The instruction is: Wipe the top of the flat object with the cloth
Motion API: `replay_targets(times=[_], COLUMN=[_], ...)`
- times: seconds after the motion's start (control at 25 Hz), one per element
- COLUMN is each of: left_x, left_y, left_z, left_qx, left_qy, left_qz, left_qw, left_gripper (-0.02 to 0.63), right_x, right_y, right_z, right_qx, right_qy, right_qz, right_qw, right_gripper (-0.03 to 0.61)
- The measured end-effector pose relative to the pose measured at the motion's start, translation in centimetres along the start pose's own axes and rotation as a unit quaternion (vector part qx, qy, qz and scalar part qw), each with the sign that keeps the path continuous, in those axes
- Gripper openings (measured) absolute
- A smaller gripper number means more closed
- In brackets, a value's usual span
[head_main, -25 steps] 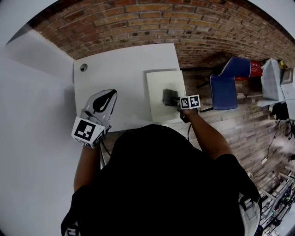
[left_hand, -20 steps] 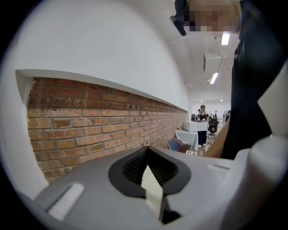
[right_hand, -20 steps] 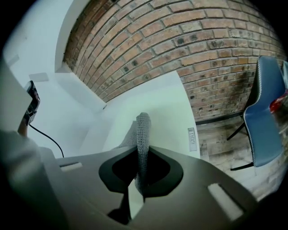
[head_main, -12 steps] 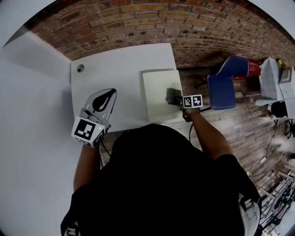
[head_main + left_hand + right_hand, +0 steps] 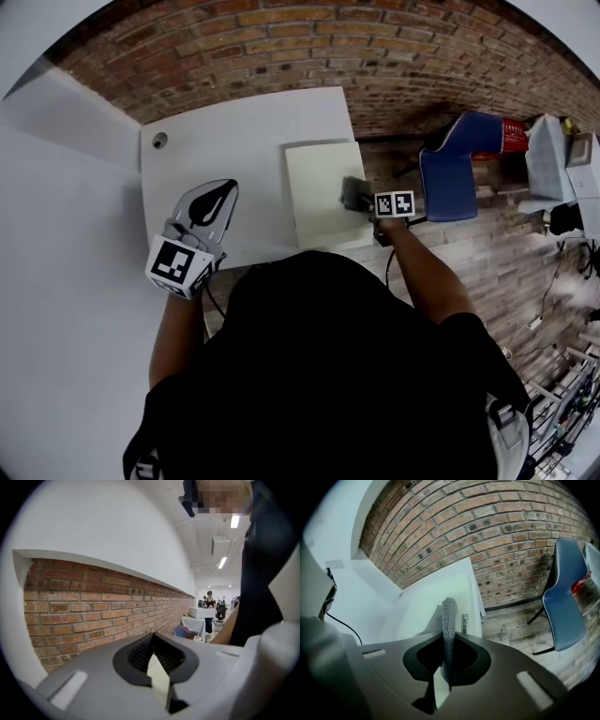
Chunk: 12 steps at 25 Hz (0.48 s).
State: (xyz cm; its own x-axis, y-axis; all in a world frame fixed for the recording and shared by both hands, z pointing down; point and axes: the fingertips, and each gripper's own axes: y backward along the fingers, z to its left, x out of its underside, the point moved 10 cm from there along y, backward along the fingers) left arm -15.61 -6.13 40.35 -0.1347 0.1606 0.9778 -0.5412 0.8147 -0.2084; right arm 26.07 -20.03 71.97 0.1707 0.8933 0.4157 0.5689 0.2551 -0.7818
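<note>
1. Brick wall [image 5: 375,56]: runs along the far side of the table. The floor to the right is wood plank.
2. White table [image 5: 234,141]: stands against the wall, directly in front of me.
3. Blue chair [image 5: 455,178]: stands on the floor to the right of the table, apart from it.
4. Flat object [image 5: 314,187]: a pale cream board lying flat on the right-hand part of the table, along its right edge.
5. My left gripper [image 5: 228,187]: held over the near-left part of the table, well apart from the board. Its own view shows the jaws of this gripper [image 5: 157,656] pressed together at the tips with nothing between them.
6. My right gripper [image 5: 366,201]: positioned at the board's right edge. In its own view, the jaws of this gripper [image 5: 446,667] are pinching the cloth.
7. Cloth [image 5: 355,193]: grey and knitted, resting on the right margin of the board's top. In the right gripper view a fold of the cloth [image 5: 449,620] stands up on edge between my jaws.
8. Round grey port [image 5: 159,140]: set in the table's far-left corner.
</note>
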Motion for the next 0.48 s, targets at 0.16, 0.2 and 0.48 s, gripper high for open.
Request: replay_targets(times=[0.16,0.2,0.48], left_x=[0.3,0.2,0.0], left_y=[-0.2,-0.3,-0.4], left_z=[0.0,-0.2,-0.2], left_qx=[0.004,0.006,0.006], left_qy=[-0.007,-0.005,-0.012], left_qz=[0.002,0.003,0.002], left_qw=[1.0,1.0,0.9999], left_gripper=[0.002,0.002,0.002], right_x=[0.0,0.0,0.2], right_y=[0.3,0.5,1.0], right_z=[-0.6,-0.8,-1.7], right_qx=[0.007,0.009,0.021], right_qy=[-0.003,-0.003,-0.012], right_qz=[0.003,0.002,0.002], right_qw=[1.0,1.0,1.0], right_gripper=[0.009,0.009,0.009])
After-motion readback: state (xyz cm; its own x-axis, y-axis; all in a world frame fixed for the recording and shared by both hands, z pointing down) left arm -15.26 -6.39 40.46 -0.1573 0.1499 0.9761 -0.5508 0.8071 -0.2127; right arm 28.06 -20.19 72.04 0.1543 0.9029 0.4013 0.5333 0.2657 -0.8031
